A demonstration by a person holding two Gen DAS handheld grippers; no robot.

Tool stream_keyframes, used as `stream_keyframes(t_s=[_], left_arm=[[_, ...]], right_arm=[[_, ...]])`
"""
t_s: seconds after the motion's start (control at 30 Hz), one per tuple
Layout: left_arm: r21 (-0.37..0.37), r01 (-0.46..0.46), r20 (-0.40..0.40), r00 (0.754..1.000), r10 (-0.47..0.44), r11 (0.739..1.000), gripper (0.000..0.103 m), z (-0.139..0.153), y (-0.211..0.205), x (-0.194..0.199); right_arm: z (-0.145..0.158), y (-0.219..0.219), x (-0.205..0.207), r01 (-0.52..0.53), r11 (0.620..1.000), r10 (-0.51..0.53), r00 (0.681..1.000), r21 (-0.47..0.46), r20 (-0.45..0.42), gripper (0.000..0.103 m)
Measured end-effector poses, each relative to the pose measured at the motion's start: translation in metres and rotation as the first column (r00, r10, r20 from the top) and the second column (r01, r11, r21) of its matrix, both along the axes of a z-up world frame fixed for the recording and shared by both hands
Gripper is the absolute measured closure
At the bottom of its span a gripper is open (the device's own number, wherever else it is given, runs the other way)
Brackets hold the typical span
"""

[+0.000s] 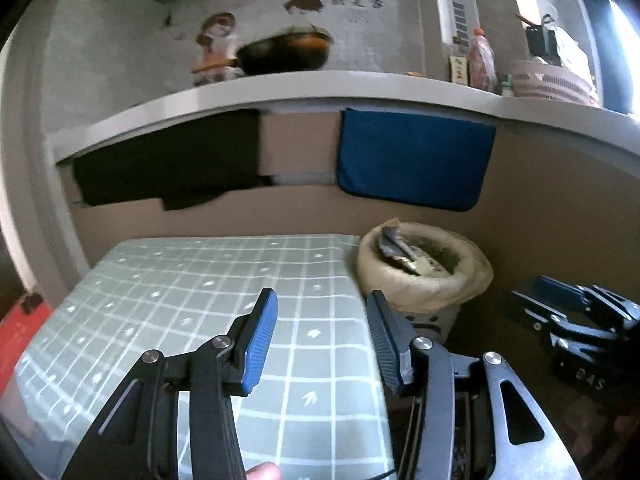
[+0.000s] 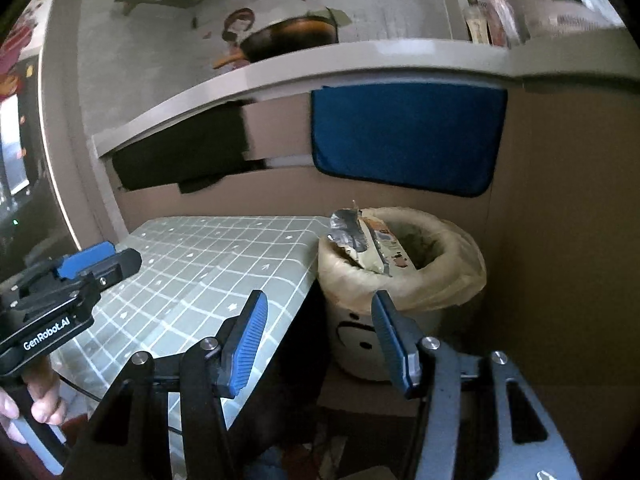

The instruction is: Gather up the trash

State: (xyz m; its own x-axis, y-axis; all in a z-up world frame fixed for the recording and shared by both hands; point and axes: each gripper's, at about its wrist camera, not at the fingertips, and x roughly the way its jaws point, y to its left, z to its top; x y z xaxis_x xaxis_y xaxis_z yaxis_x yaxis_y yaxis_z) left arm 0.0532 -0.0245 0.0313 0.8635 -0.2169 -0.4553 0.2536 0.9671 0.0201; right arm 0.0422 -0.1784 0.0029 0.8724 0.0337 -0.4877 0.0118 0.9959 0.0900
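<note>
Two wrappers (image 2: 368, 240) already poke from the lined bin (image 2: 400, 280) beside the checked table (image 1: 200, 288), which shows no trash left. My left gripper (image 1: 322, 336) and right gripper (image 2: 320, 336) gape wide, holding nothing.

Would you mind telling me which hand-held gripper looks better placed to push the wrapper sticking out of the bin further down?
Probably the right hand-held gripper. Its open, empty jaws face the bin and the protruding wrapper. The left hand-held gripper, also open and empty, hangs over the checked table beside the bin.
</note>
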Motion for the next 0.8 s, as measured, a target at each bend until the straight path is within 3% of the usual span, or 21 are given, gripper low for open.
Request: stream_keyframes(t_s=[0.13, 0.3, 0.5, 0.8], left_arm=[[0.034, -0.047, 0.019, 0.999, 0.046, 0.998, 0.055, -0.004, 0.008, -0.027], [0.023, -0.058, -0.025, 0.998, 0.058, 0.998, 0.055, -0.010, 0.012, -0.041], [0.020, -0.091, -0.072, 0.993, 0.092, 0.996, 0.055, -0.021, 0.020, -0.046], [-0.005, -0.135, -0.050, 0.990, 0.135, 0.991, 0.055, -0.016, 0.029, -0.048]], right_arm=[[-0.002, 0.018, -0.025, -0.019, 0.999, 0.020, 1.000, -0.033, 0.023, 0.051], [-0.006, 0.033, -0.039, -0.039, 0.997, 0.040, 0.999, -0.059, 0.022, 0.051], [-0.003, 0.043, -0.046, -0.053, 0.996, 0.057, 0.997, -0.077, 0.047, 0.051], [-0.001, 0.048, -0.049, -0.057, 0.995, 0.062, 0.996, -0.085, 0.059, 0.051]])
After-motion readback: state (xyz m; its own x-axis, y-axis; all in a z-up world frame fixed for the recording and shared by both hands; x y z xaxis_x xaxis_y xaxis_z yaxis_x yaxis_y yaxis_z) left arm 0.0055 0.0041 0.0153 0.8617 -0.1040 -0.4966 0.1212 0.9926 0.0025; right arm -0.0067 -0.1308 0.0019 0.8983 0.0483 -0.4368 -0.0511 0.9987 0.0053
